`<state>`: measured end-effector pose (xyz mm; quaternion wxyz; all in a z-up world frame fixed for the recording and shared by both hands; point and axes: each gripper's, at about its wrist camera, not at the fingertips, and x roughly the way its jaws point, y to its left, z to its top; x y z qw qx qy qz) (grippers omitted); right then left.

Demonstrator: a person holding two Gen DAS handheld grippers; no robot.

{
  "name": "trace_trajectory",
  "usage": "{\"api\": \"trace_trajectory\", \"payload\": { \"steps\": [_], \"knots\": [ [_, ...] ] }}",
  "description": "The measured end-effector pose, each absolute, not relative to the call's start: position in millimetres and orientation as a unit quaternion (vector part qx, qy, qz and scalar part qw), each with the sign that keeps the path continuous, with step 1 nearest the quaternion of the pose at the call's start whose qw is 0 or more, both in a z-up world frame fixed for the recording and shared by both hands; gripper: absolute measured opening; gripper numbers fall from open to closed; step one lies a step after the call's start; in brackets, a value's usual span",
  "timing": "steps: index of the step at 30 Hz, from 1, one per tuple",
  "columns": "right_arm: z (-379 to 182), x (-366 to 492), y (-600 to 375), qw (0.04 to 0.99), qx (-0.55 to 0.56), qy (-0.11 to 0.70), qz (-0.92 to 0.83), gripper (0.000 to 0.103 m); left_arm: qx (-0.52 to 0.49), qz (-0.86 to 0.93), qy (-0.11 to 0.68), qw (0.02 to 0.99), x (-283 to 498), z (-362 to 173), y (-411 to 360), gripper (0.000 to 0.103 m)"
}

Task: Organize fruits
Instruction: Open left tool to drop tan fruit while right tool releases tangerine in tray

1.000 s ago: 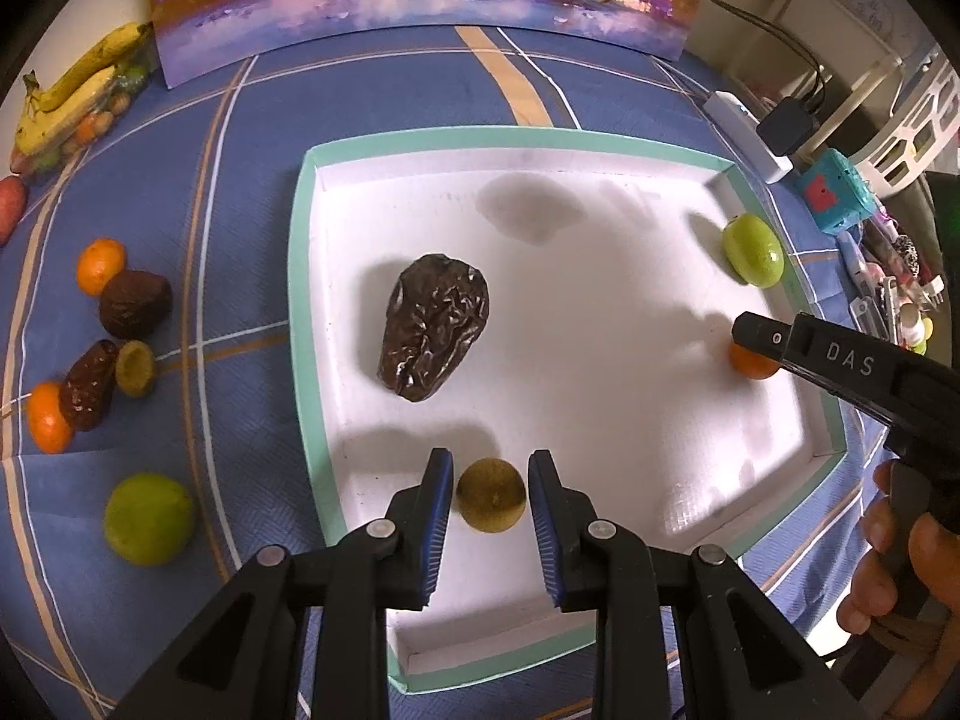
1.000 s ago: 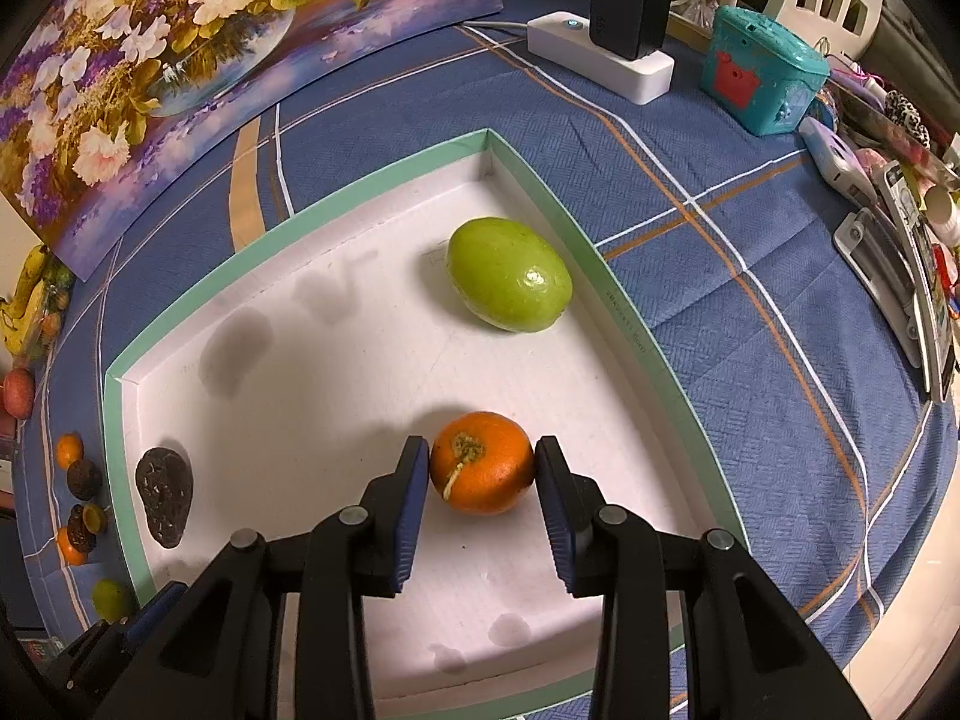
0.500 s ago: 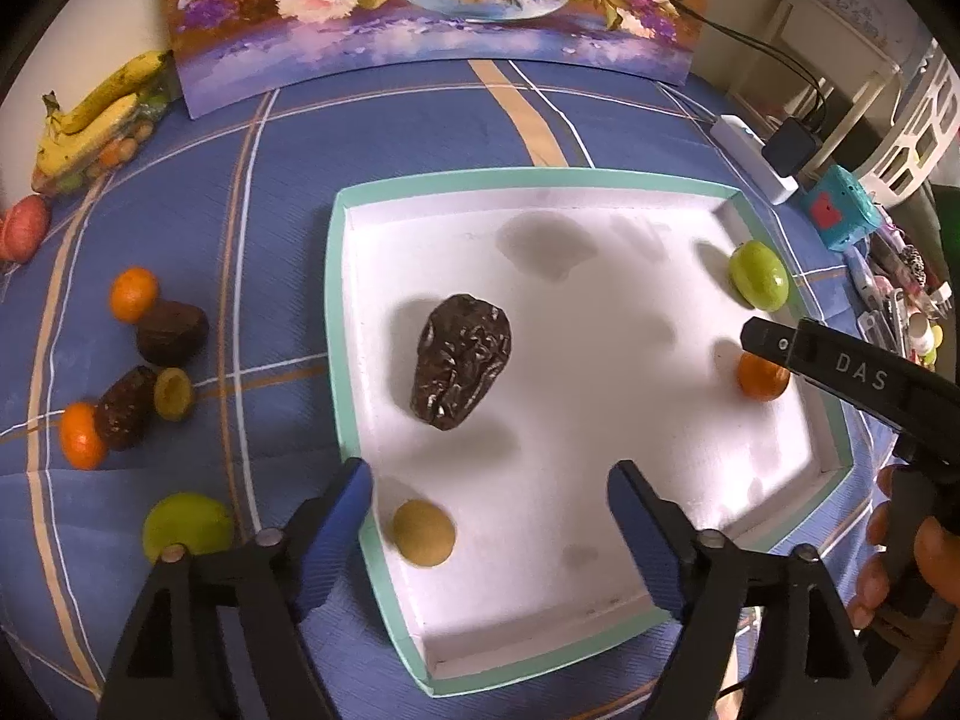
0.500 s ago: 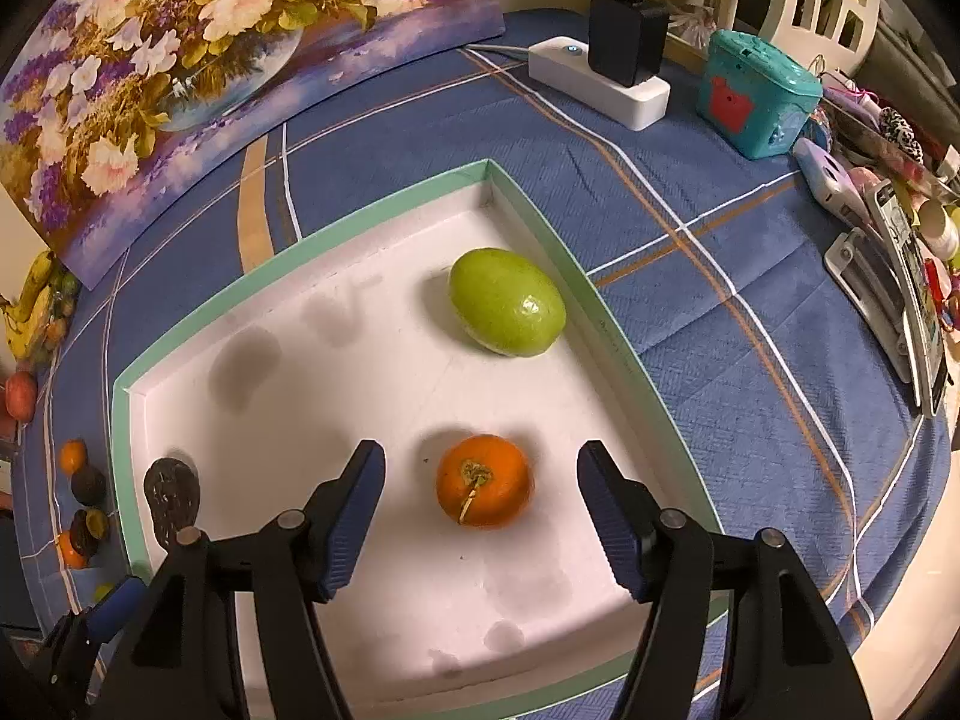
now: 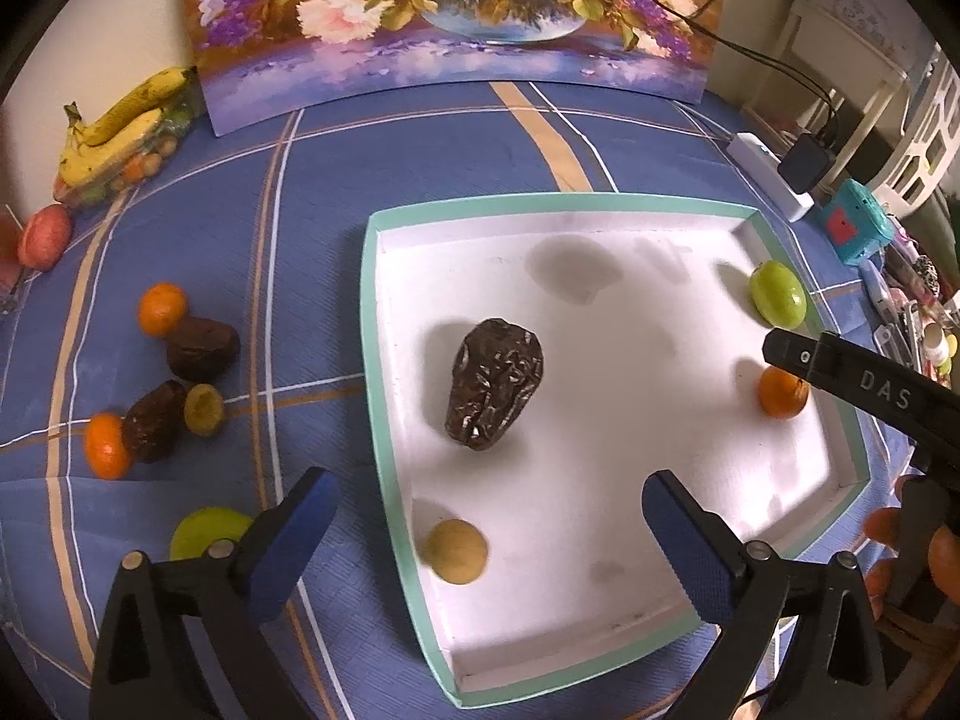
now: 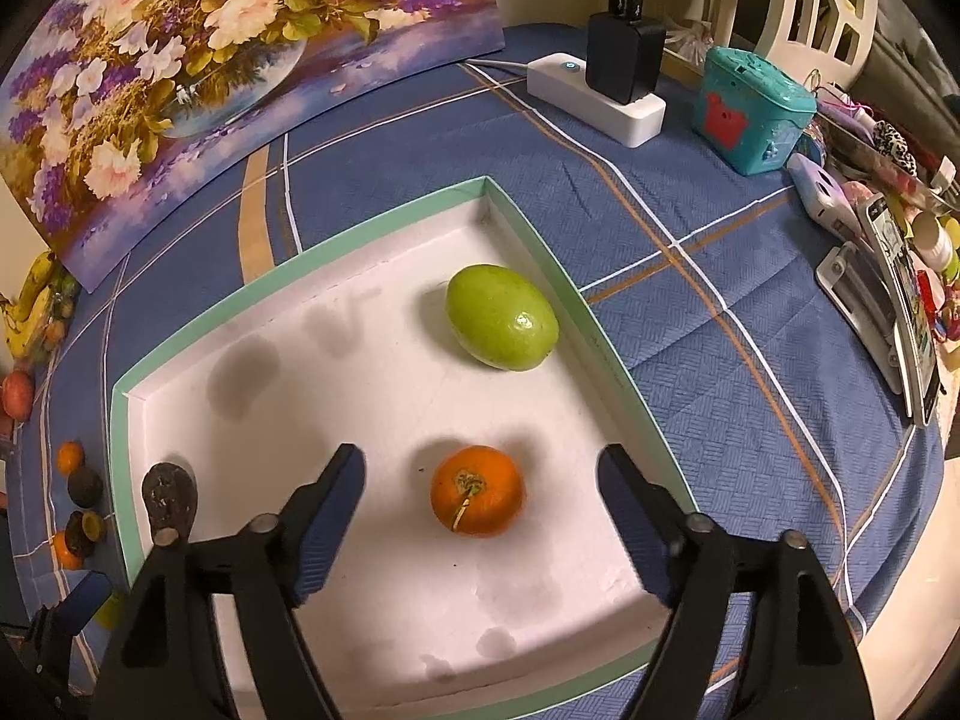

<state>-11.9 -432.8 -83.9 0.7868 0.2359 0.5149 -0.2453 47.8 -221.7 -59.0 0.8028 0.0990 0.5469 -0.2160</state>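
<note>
Above the tray (image 5: pixel 384 420), both hand-held grippers (left (image 5: pixel 489 513), right (image 6: pixel 480 489)) hover, fingers spread apart.

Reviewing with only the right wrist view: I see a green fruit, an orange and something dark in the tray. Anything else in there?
Observer: Yes, a small tan fruit lies near the tray's near-left corner.
Operator: Is the left claw holding anything?
Observer: No. The left claw is open and empty, one finger over the cloth, the other over the tray.
Operator: And the dark thing?
Observer: A dark wrinkled fruit, whole, clear of the walls.
</note>
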Motion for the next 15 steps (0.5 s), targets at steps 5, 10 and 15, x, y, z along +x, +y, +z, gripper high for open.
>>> {"api": "trace_trajectory", "payload": {
  "steps": [5,10,15],
  "knots": [
    [-83.0,-13.5,-433.6,0.788,0.237,0.511,-0.25,0.088,0.094,-0.203,0.544,0.809,51.4,-58.8,-215.7,0.103],
    [-81.7,-14.8,-434.7,0.789,0.241,0.503,-0.256,0.088,0.082,-0.195,0.546,0.81,54.9,-58.3,-209.5,0.103],
    [-78.4,-15.4,-433.1,0.796,0.245,0.491,-0.255,0.088,0.084,-0.197,0.539,0.815,55.7,-53.6,-207.8,0.103]
  ]
}}
